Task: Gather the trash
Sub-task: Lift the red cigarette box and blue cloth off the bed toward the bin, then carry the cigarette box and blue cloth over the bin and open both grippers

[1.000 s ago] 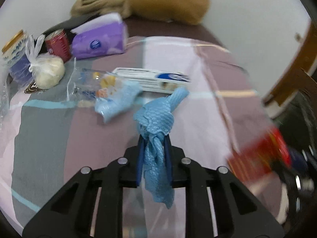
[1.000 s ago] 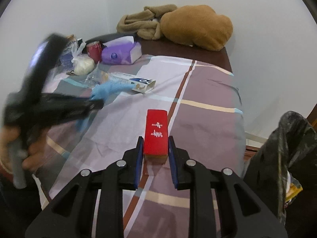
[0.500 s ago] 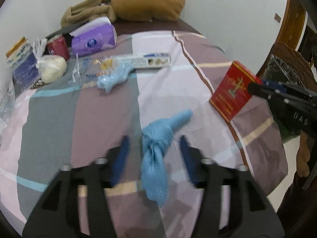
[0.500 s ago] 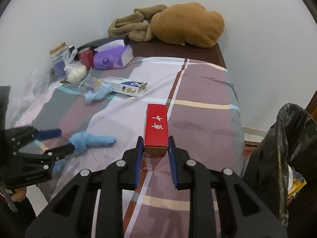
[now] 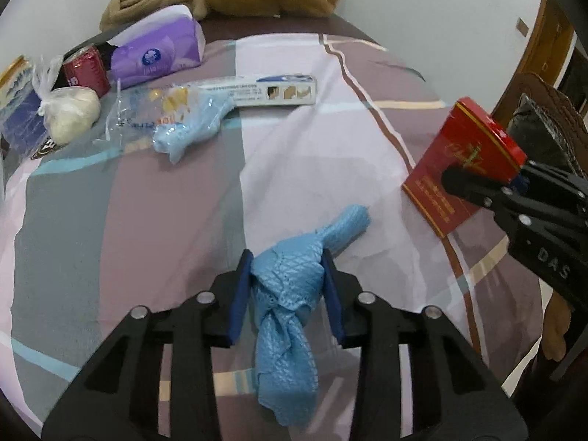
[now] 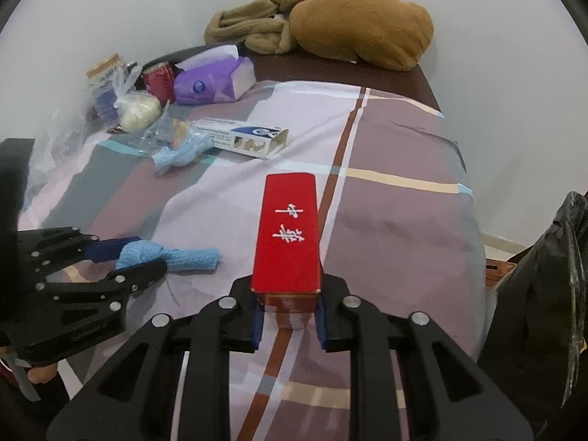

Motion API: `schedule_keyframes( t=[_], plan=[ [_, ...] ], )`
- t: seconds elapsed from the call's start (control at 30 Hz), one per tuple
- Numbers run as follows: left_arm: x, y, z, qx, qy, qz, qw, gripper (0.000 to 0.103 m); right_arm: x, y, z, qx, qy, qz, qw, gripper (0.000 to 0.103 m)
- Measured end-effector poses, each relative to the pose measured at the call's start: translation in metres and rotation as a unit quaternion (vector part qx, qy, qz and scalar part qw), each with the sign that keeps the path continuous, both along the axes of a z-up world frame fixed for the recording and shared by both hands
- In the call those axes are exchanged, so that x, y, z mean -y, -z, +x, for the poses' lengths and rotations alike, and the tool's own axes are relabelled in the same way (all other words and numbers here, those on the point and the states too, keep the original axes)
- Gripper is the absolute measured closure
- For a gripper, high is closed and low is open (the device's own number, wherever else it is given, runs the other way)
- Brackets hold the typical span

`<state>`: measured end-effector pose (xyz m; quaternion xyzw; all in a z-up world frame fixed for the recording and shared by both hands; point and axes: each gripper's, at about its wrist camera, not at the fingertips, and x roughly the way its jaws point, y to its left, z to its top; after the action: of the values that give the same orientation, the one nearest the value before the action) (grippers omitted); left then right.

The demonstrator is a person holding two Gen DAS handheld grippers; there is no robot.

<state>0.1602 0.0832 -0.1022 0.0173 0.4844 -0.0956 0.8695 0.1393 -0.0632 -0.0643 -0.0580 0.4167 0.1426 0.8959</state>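
My left gripper (image 5: pixel 286 268) is shut on a knotted light-blue cloth (image 5: pixel 290 286) whose far end rests on the striped bedsheet; the gripper (image 6: pixel 141 255) and the cloth (image 6: pixel 183 257) also show in the right wrist view. My right gripper (image 6: pixel 288 312) is shut on a red carton with white characters (image 6: pixel 288 235), held above the bed; the carton also shows in the left wrist view (image 5: pixel 466 161). A black trash bag (image 6: pixel 544 286) hangs open at the right beside the bed.
On the bed lie a second blue cloth (image 5: pixel 191 128), a clear wrapper (image 5: pixel 147 110), a long white box (image 5: pixel 272 90), a purple tissue pack (image 5: pixel 158 55), a red can (image 5: pixel 86 70), a knotted bag (image 5: pixel 71 110), and a brown cushion (image 6: pixel 364 29).
My left gripper opened half a second ago with the cloth lying on the sheet, and has now closed on the cloth's knot. The right gripper stays shut on the red carton.
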Motion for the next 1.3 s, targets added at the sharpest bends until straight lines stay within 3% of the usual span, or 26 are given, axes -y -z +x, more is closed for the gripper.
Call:
schedule_keyframes(
  t=[0.37,0.7,1.0,1.3],
  plan=[
    [0.009,-0.058,-0.027,0.101,-0.042,0.032,0.9935,0.07,0.016,-0.041,-0.044,0.077,0.023,-0.036,0.996,0.081],
    [0.055,-0.096,-0.045,0.164,-0.025,0.058,0.9845,0.07,0.096,-0.095,-0.089,0.158,0.115,-0.03,0.98,0.081],
    [0.125,-0.117,-0.052,0.187,0.05,0.043,0.9801,0.07,0.185,-0.087,-0.104,0.145,0.213,-0.018,0.966,0.081],
    [0.183,-0.116,-0.049,0.182,0.091,0.048,0.9778,0.07,0.239,-0.063,-0.105,0.118,0.252,-0.005,0.961,0.081]
  ],
)
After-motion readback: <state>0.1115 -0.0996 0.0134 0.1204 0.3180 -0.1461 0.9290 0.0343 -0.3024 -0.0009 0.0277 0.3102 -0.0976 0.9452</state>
